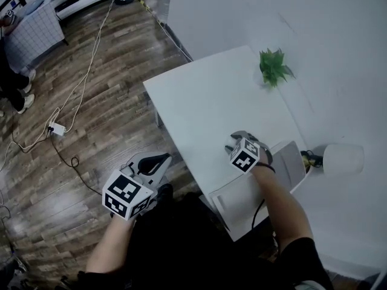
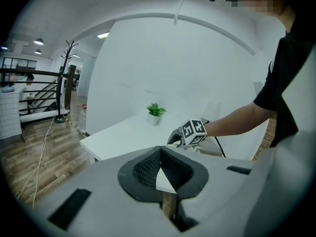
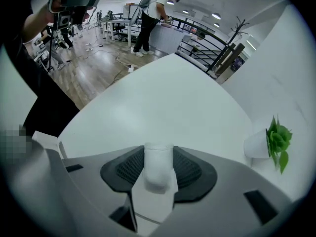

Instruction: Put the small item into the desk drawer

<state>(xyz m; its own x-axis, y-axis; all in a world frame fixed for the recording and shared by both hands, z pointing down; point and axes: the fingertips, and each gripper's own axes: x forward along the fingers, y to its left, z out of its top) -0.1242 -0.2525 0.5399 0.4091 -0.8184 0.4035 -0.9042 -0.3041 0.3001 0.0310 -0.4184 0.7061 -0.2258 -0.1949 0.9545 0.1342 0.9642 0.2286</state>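
Jaws on my right gripper (image 1: 243,139) stand wide apart, pointing down at the white rectangular desk (image 1: 205,101). The small white cylinder (image 3: 158,164) stands on the desktop between the pads. The white desk drawer (image 1: 233,204) is pulled open under my right forearm. My left gripper (image 2: 160,154) hangs off the desk's edge, its jaws together and empty.

Potted plant (image 1: 275,67), power strip (image 1: 57,127), coat rack (image 2: 69,53)

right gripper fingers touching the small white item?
Cannot tell. In the right gripper view the small white item sits flush between both fingers: no clear gap, no visible squeeze.
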